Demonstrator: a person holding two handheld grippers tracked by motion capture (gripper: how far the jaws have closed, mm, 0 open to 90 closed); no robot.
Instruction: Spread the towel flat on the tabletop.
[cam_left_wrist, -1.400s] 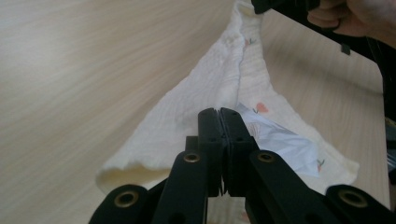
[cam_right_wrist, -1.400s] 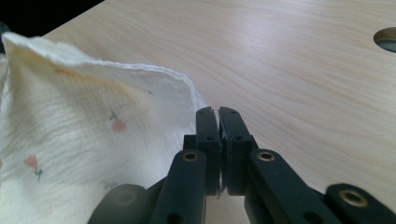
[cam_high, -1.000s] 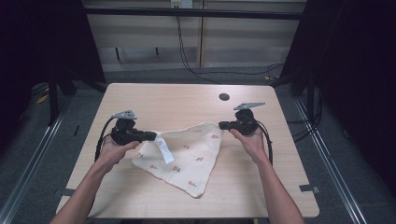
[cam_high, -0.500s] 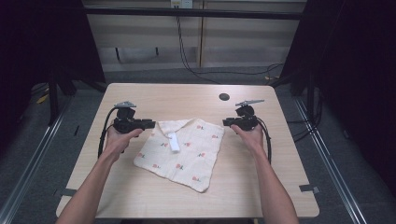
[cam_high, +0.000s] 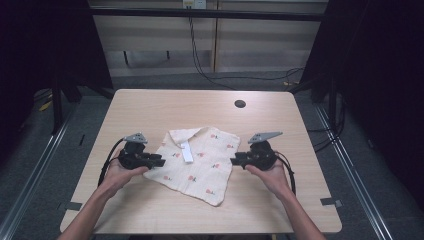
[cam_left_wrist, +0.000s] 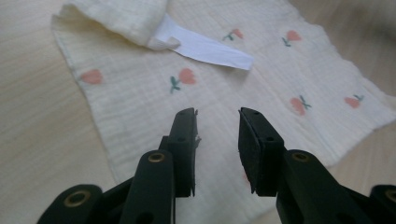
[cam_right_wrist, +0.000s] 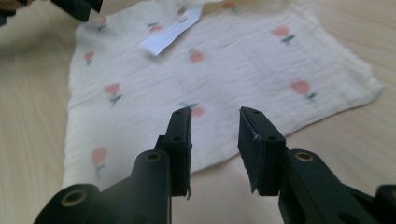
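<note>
On the table (cam_high: 150, 107), both just-opening, empty grippers, left gripper (cam_high: 159, 161) and right gripper (cam_high: 235, 161), flank the cloth (cam_high: 197, 162).

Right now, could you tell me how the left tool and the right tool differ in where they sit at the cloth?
The left tool hangs over the cloth's left edge, its jaws above fabric; the right tool sits at the right edge, its jaws partly over bare table. The white tag lies nearer the left tool than the right. Both have just been opening, nothing between their jaws.

Left gripper (cam_high: 161, 162) and right gripper (cam_high: 233, 161) face inward — jaws just opening, empty.
</note>
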